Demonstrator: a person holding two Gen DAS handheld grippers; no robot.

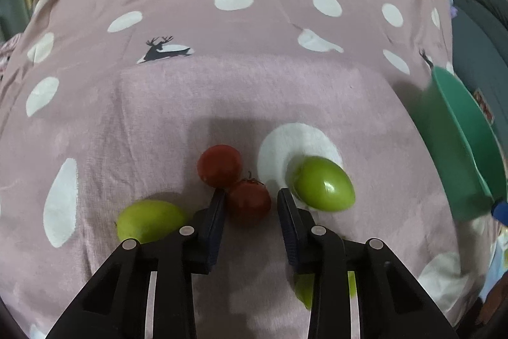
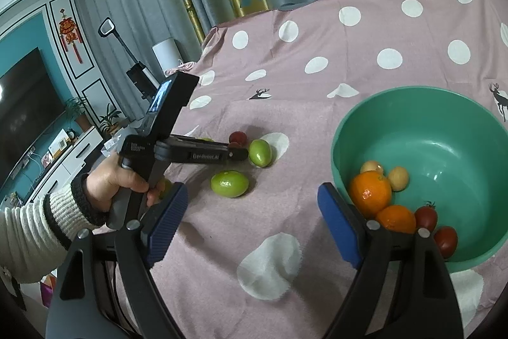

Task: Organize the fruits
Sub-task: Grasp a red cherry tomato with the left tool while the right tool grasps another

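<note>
Left gripper straddled near tomato, left pad touching, right pad apart; no grip yet. Second tomato touched it behind. Risk: closing pads nudging both, tomato rolling away from green bowl. Right gripper gaped empty beside bowl.

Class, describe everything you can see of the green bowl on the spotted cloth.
The green bowl looks like smooth plastic: round, deep, upright on the pink spotted cloth. Inside lie two oranges, two pale yellowish fruits and two small red tomatoes, gathered at its near side. Neither tool touches it.
</note>
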